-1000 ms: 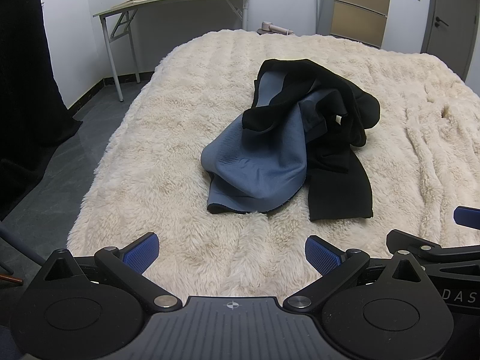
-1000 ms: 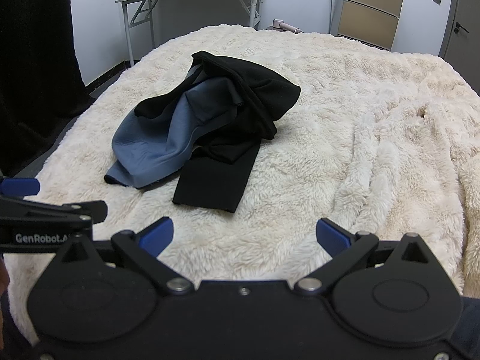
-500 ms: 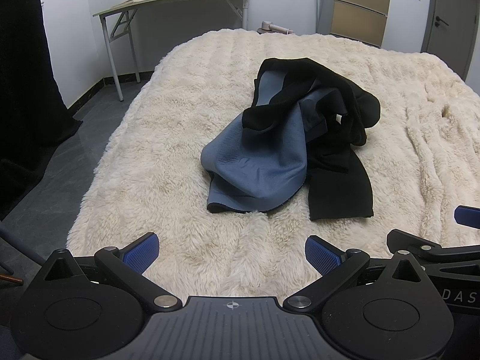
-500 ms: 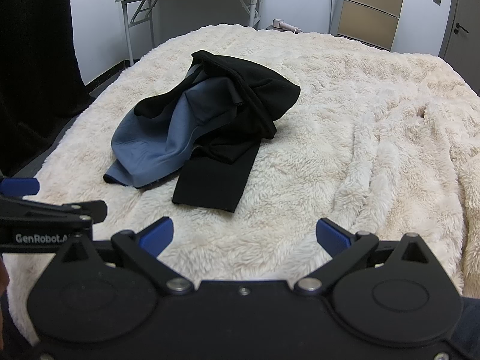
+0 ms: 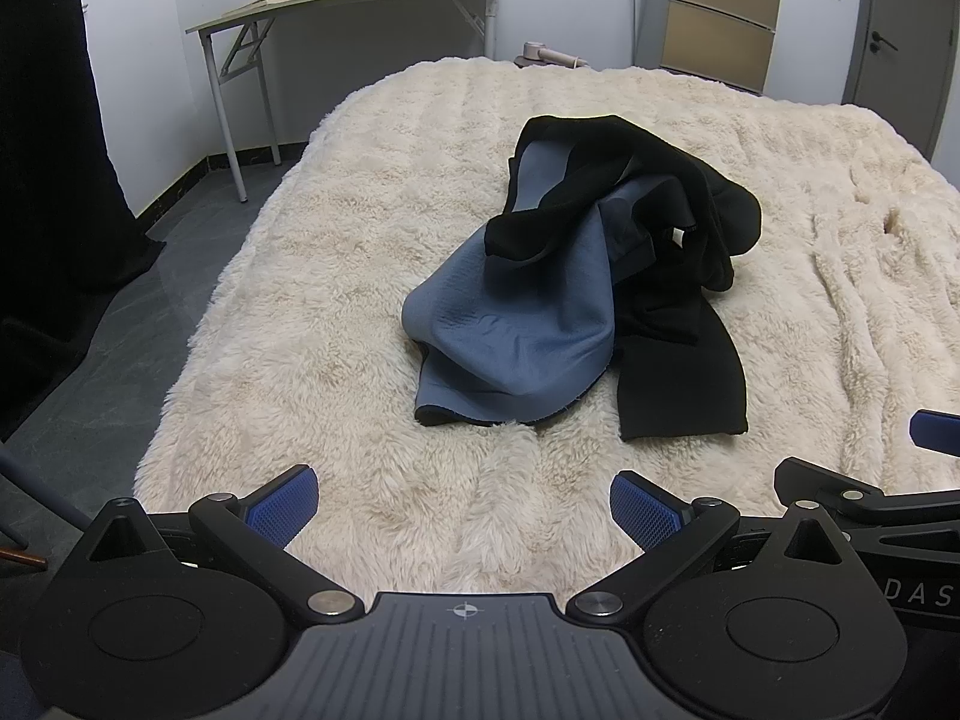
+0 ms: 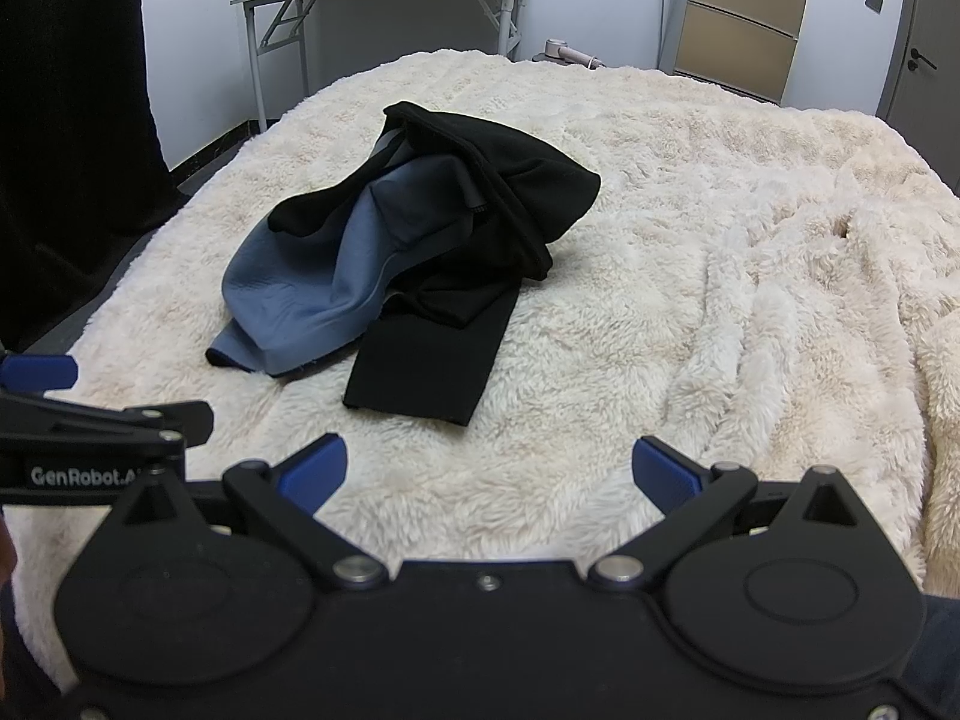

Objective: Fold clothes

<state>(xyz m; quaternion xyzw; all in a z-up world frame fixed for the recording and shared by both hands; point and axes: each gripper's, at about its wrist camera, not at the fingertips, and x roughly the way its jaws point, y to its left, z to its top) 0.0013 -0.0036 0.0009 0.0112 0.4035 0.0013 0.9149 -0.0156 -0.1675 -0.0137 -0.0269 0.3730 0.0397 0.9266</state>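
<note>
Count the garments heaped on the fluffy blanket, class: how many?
2: a blue-grey garment at the heap's near-left, and a black garment draped over and right of it. More may be hidden underneath.

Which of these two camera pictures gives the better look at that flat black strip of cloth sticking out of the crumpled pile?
The right wrist view. There the black strip lies near the middle, its squared end fully visible in front of the right gripper. The left wrist view shows the same strip further right, beside the blue-grey cloth.
</note>
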